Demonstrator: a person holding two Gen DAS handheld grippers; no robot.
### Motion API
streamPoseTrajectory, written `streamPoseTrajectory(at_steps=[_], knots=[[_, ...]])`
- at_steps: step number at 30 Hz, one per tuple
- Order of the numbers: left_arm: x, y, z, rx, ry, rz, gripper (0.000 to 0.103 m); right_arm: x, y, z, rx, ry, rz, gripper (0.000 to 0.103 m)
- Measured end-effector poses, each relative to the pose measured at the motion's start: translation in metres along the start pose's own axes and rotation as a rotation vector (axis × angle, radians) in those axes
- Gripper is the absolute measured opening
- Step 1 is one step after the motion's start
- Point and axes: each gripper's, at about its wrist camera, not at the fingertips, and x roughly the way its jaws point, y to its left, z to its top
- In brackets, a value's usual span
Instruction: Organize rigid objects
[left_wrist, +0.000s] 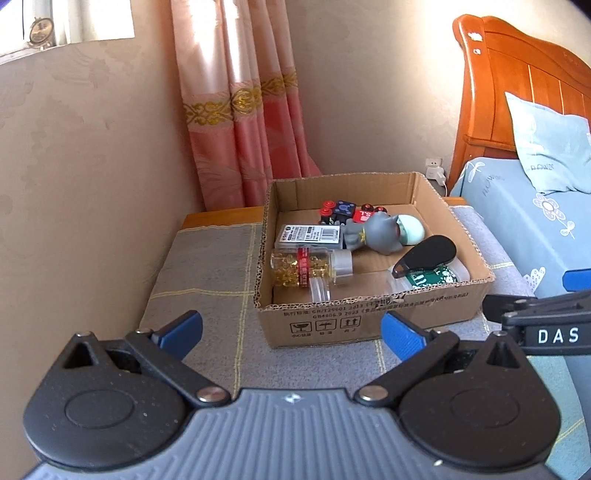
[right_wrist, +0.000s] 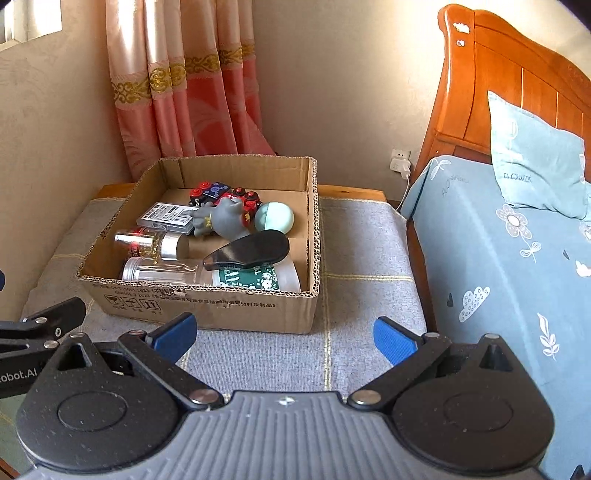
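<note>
A cardboard box (left_wrist: 369, 314) (right_wrist: 207, 306) stands on a grey mat. In it lie a bottle of yellow capsules (left_wrist: 306, 267) (right_wrist: 151, 243), a clear jar with a green label (left_wrist: 428, 277) (right_wrist: 221, 275), a black brush (left_wrist: 428, 254) (right_wrist: 251, 249), a grey zombie toy (left_wrist: 373, 230) (right_wrist: 225, 218), a flat silver pack (left_wrist: 308, 236) (right_wrist: 166, 216) and red and black toy cars (left_wrist: 347, 212) (right_wrist: 221, 195). My left gripper (left_wrist: 291, 332) is open and empty in front of the box. My right gripper (right_wrist: 284, 334) is open and empty, in front of the box's right corner.
The grey mat (left_wrist: 207, 266) (right_wrist: 365, 251) covers a low wooden table against the wall. A pink curtain (left_wrist: 240, 110) hangs behind. A bed with blue floral sheet (right_wrist: 498, 240), pillow (right_wrist: 535, 158) and wooden headboard (right_wrist: 498, 74) borders the right side.
</note>
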Motion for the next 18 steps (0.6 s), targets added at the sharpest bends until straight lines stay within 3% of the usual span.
streamPoseTrajectory(at_steps=[18], knots=[[-0.002, -0.010, -0.001, 0.027, 0.000, 0.013, 0.102, -0.002, -0.004, -0.005, 0.019, -0.012, -0.015, 0.103]])
